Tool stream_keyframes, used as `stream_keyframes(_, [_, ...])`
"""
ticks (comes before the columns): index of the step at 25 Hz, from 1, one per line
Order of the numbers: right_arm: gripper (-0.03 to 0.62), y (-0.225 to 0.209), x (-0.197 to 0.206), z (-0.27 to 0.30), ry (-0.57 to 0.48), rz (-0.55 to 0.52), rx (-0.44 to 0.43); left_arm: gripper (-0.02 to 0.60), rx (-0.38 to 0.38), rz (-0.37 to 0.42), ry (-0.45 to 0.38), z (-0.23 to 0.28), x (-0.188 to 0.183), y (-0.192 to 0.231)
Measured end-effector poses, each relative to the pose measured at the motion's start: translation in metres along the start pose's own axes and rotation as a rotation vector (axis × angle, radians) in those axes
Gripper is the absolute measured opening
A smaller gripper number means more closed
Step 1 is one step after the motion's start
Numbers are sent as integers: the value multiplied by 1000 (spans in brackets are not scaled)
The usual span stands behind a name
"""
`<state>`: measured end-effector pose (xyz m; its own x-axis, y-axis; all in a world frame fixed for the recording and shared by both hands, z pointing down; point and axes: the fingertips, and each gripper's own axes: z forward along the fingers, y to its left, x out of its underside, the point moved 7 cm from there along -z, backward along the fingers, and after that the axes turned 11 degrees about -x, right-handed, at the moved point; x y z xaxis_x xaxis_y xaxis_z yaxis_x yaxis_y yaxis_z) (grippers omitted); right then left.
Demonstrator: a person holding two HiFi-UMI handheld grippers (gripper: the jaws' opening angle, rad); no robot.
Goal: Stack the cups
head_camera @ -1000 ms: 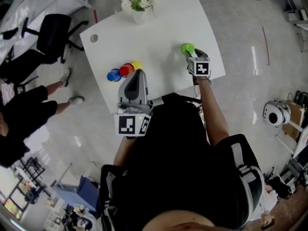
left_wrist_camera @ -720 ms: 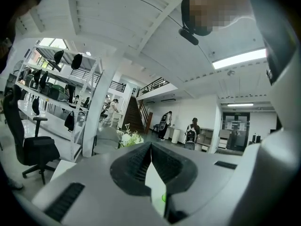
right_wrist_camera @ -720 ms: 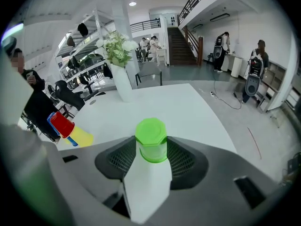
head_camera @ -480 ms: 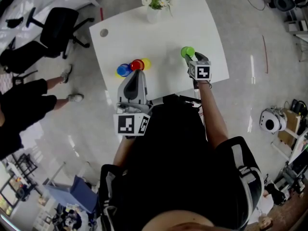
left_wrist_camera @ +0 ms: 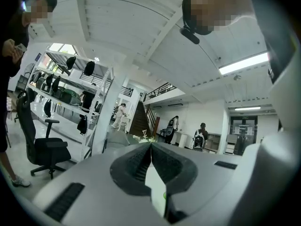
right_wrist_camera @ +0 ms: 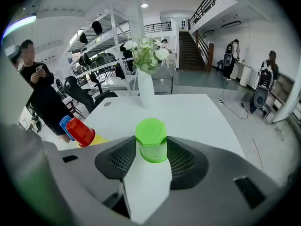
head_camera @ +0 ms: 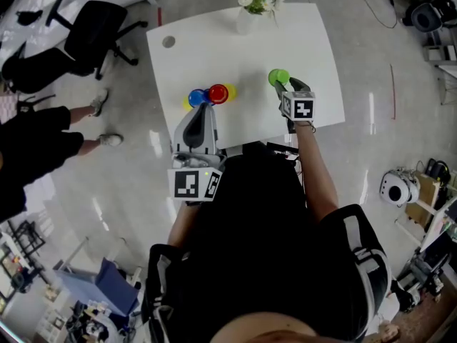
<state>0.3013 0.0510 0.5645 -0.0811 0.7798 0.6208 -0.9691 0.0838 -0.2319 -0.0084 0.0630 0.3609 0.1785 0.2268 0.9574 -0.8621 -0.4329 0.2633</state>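
Open office hall: swivel chair point(head_camera: 80, 40), shelving racks point(left_wrist_camera: 70, 91), staircase point(right_wrist_camera: 190, 50).

The table point(head_camera: 300, 34) is white. There is a green cup point(head_camera: 278, 76), a red cup point(head_camera: 218, 93) and a blue cup point(head_camera: 197, 97). The chair point(head_camera: 71, 45) is black.

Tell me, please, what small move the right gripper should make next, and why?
Probably it should carry the green cup left across the table toward the red cup and blue cup. The right gripper is closed on the green cup, which is apart from that group, and stacking needs them together.
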Motion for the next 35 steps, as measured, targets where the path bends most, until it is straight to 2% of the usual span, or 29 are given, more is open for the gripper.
stream_keyframes(21, [221, 122, -64, 2, -43, -153, -139, 21, -106, -38, -44, -40, -13, 87])
stream_keyframes(35, [221, 189, -86, 4, -29, -259, -250, 21, -140, -61, -54, -52, -17, 118])
